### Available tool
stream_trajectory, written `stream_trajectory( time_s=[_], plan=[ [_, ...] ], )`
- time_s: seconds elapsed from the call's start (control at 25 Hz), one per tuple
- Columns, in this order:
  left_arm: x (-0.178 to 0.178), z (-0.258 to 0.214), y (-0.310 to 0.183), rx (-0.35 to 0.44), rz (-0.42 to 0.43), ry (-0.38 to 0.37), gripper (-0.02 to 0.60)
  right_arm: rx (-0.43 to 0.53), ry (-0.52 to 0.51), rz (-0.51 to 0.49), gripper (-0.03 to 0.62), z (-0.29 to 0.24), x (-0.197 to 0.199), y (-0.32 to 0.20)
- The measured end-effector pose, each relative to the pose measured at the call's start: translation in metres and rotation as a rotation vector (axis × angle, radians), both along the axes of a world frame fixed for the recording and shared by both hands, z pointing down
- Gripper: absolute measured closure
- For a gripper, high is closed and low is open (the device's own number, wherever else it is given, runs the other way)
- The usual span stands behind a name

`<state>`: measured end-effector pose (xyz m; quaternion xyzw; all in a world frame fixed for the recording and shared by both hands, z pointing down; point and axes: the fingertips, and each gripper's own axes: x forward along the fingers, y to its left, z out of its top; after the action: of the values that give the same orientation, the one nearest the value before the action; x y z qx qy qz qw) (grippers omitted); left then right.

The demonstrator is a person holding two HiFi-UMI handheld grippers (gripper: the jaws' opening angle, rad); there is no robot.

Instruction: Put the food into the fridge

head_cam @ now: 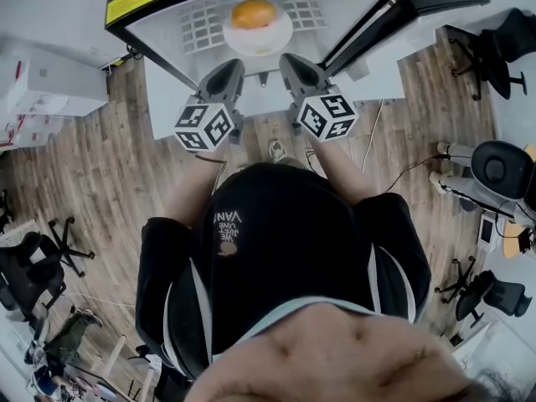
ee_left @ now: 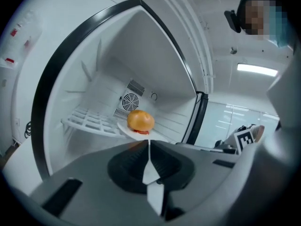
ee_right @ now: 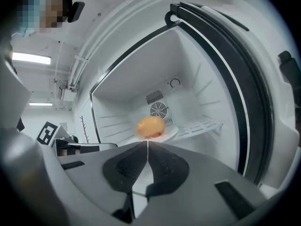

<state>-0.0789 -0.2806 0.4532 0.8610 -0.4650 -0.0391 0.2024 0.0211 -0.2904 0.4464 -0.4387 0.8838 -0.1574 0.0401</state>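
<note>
Sitting on a white plate (head_cam: 283, 35), a round orange-brown bun (head_cam: 254, 13) with a strip of red filling under it is resting inside the open fridge (head_cam: 167, 40). The plate is lying on the white wire shelf (ee_left: 87, 121), near the shelf's front edge and in front of the round fan grille (ee_left: 128, 101) on the back wall. This placement is probably deliberate: the shelf is giving the plate a flat base, and the food is sitting clear of the walls. The task looks nearly done, though the door (head_cam: 444, 2) is standing open at the right.

Just outside the opening, the left hand-held gripper (ee_left: 149, 144) is pointing at the food with its two jaws pressed together and nothing between them. The right hand-held gripper (ee_right: 147, 143) is doing the same, jaws closed edge to edge and empty. Neither is touching the plate or the shelf, which suggests the food no longer needs support.

From the head view, both tools are being held side by side, roughly level, tips angling slightly toward each other. Their marker cubes (head_cam: 203, 126) are facing back toward the person. Bare forearms (head_cam: 188, 193) are reaching forward from dark sleeves, above a wooden floor (head_cam: 84, 170).
</note>
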Motion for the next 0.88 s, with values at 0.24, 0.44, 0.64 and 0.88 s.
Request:
stream_trajectory(
  time_s=[0.24, 0.44, 0.64, 0.88],
  plan=[
    [0.009, 0.003, -0.003, 0.006, 0.024, -0.056, 0.561, 0.03, 0.063, -0.008, 0.582, 0.0, -0.006, -0.002],
    [0.012, 0.004, -0.007, -0.003, 0.019, -0.053, 0.561, 0.017, 0.069, -0.021, 0.582, 0.004, -0.01, -0.005],
    [0.01, 0.005, -0.013, -0.012, 0.0, -0.046, 0.561, 0.013, 0.07, -0.023, 0.582, 0.004, -0.01, -0.011],
    [0.01, 0.004, -0.02, -0.014, -0.007, -0.039, 0.561, 0.008, 0.06, -0.021, 0.582, 0.003, -0.011, -0.019]
  ],
)
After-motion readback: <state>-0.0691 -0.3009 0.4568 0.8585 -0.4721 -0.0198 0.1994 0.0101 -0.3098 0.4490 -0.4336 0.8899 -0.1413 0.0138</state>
